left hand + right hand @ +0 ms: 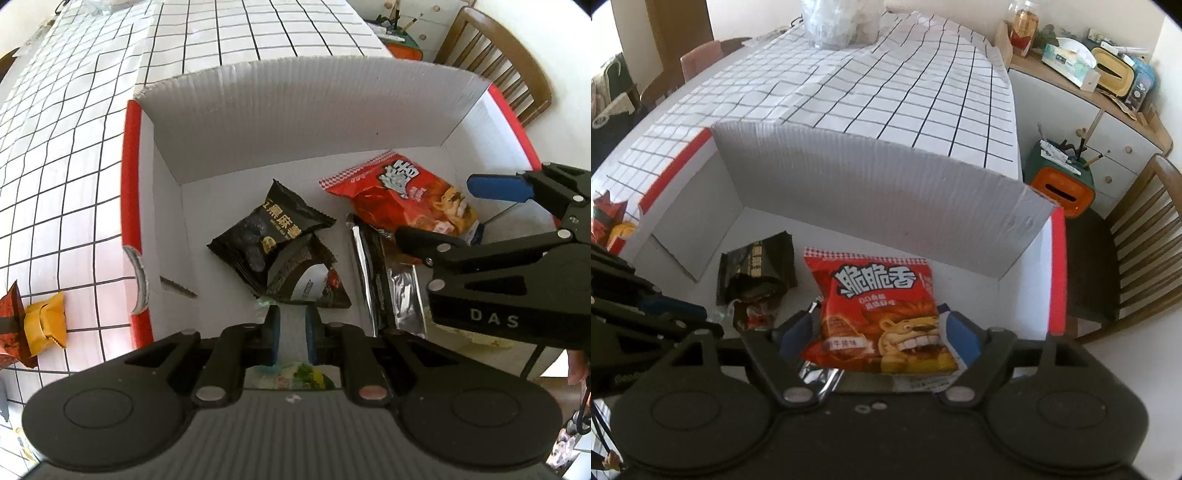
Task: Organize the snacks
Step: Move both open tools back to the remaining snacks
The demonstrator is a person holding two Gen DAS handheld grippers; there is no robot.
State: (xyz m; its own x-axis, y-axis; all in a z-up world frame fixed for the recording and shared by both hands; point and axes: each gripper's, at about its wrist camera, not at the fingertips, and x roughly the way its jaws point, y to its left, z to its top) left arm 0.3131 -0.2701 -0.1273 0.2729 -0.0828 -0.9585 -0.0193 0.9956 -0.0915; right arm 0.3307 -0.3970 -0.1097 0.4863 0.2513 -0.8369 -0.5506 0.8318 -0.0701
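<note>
So on the left wrist view we're pinching a pale packet (pixel 293 328) in the left gripper (pixel 292 330) over the box (pixel 295 107). Right view: right gripper (pixel 877 332) is spread around the red chip bag (pixel 879 310) on the box floor — light, crinkly, slippery, so we're grabbing its sealed edge.

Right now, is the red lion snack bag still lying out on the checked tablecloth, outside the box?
No, the red lion snack bag lies inside the white cardboard box, between the open fingers of the right gripper.

Box (pixel 871 184) floor bare left of black packet (pixel 755 266); tall flap blocks behind
</note>
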